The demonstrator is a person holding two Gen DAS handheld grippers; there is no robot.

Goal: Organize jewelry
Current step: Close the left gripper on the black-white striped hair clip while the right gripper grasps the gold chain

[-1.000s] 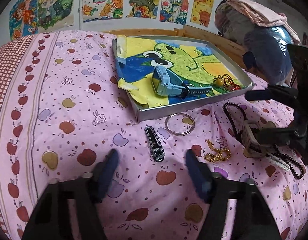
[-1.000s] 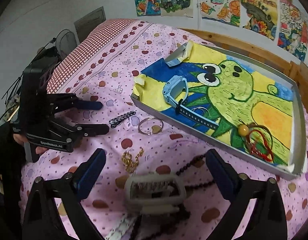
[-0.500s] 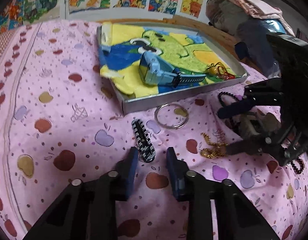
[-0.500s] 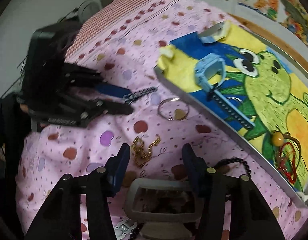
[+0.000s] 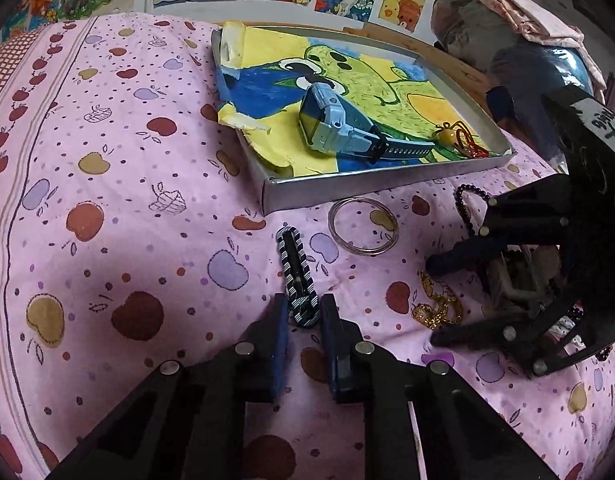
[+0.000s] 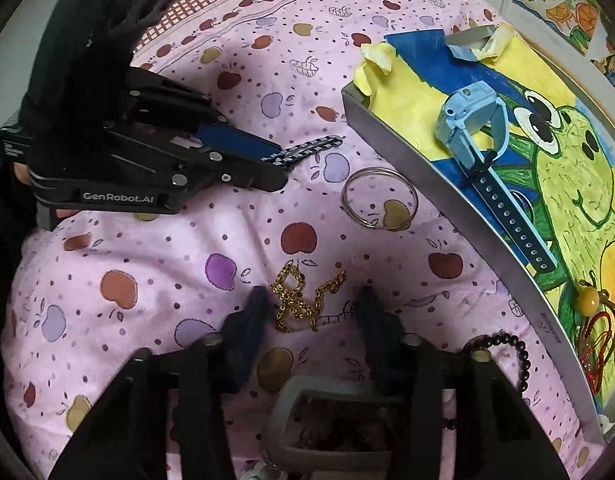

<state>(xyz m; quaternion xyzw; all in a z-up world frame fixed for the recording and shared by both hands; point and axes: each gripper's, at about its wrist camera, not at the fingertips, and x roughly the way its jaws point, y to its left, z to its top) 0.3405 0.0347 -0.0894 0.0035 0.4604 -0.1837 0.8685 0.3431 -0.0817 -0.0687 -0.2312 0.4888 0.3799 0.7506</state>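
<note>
Pinching the near end of the striped bracelet (image 5: 297, 280), the left gripper (image 5: 303, 312) is nearly closed; the right gripper (image 6: 311, 304) straddles the gold chain (image 6: 301, 300), jaws apart.

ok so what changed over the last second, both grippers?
The left gripper came down and narrowed from wide open to pinching the near end of the striped bracelet. The right gripper advanced and narrowed around the gold chain, jaws not yet touching it. The watch, the tray and the ring stayed put.
</note>
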